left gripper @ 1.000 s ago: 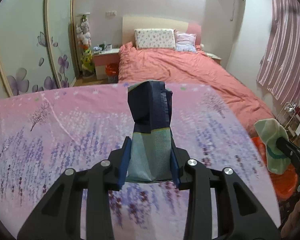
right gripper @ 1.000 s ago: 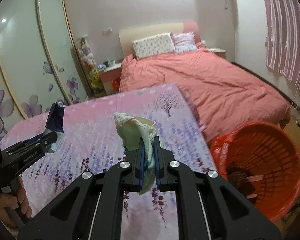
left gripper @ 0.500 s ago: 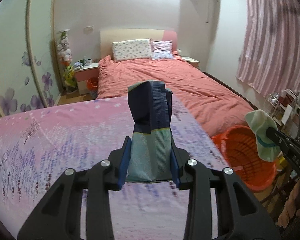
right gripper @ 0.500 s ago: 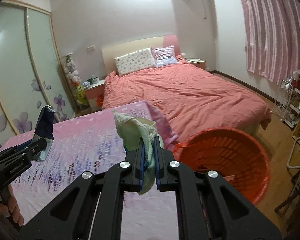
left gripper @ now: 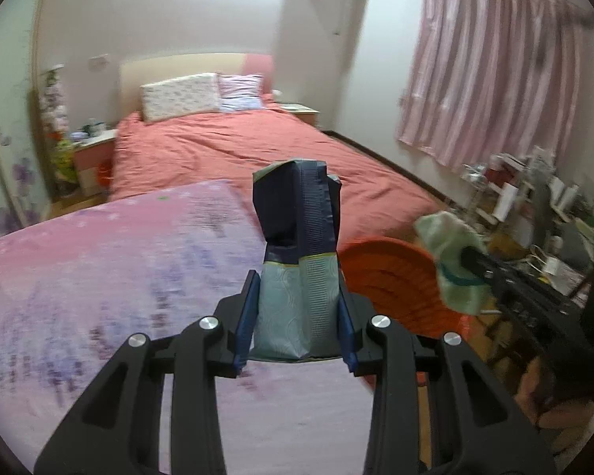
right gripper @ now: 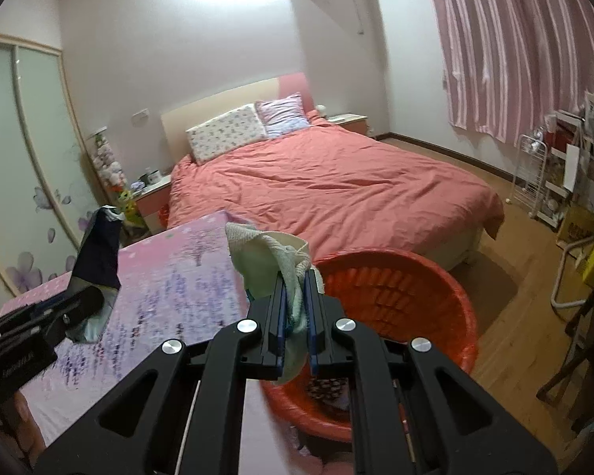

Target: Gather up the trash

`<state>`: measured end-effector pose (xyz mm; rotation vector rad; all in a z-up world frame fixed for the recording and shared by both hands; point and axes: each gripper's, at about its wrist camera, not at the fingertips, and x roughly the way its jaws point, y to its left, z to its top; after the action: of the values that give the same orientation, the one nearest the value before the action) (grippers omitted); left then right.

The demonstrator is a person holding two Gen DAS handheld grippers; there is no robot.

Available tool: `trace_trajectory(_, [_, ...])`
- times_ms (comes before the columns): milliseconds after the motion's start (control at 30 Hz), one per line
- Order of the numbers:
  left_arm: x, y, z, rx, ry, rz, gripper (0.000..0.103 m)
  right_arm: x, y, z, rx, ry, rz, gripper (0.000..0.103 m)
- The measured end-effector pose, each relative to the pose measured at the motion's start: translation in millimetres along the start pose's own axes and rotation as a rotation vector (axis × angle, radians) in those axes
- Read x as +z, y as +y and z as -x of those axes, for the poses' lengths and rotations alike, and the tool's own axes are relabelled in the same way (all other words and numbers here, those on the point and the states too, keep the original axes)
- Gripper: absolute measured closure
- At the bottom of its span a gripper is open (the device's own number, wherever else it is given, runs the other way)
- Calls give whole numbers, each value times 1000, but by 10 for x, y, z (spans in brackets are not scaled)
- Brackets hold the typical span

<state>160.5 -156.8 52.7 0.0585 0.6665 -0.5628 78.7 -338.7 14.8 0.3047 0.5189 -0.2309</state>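
Two tongs, two pieces of trash, one round orange plastic basket [right gripper: 396, 297] beside the table [right gripper: 170, 277]. Left tongs [left gripper: 297, 324] clench a dark-blue and pale-green crumpled paper bag [left gripper: 297, 245]; right tongs [right gripper: 297, 316] pinch a whitish crumpled cloth [right gripper: 273, 257] at the basket's near rim — best released only once squarely above the opening.

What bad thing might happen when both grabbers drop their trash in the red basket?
The left gripper holds its blue-and-green packet over the pink cloth, short of the orange-red basket; dropped now, it would likely miss. The pale crumpled wrapper in the right gripper sits near the rim and might fall outside.
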Motion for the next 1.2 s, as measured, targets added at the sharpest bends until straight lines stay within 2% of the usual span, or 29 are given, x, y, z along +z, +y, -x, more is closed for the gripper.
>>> trace_trajectory(267, [-56,-580,-474,-115,54,-63,66,92,-393,-189,-40,6,-66,94])
trace_trajectory(367, [-77,-726,-706,-135,94,-74,61,104,-505,-329,-45,24,-82,93])
trace_trajectory(400, [-78,-737,-759,-136,104,-80,54,108,-544,-410,-49,38,-88,92])
trace_trajectory(433, [-91,-764,-838,-129,114,-88,49,90,-577,-434,-51,46,-94,87])
trace_trajectory(500, [-115,-795,-970,-109,130,-100,45,66,-642,-525,-50,68,-117,70])
trace_trajectory(633, [-189,-640,-1114,-74,158,-66,42,24,-684,-490,-65,63,-118,54])
trace_trajectory(667, [-183,-597,-1114,-66,159,-57,41,10,-672,-459,-72,56,-112,45])
trace_trajectory(700, [-199,-536,-1086,-55,154,-49,40,7,-669,-430,-77,49,-106,33])
trace_trajectory(733, [-207,-496,-1051,-50,147,-47,38,6,-652,-374,-87,32,-95,24])
trace_trajectory(767, [-218,-437,-968,-37,128,-48,35,-6,-618,-296,-102,12,-81,9])
trace_trajectory(800, [-226,-400,-884,-25,107,-51,29,-13,-577,-208,-118,-13,-66,6])
trace_trajectory(933, [-318,-215,-397,26,-11,-62,4,-22,-426,85,-212,-67,8,3])
trace_trajectory(1067, [-502,-40,127,91,-89,-45,4,-141,-138,485,-267,-130,112,2])
trace_trajectory(1200, [-723,78,544,201,-112,-65,4,-302,118,831,-278,-179,182,2])
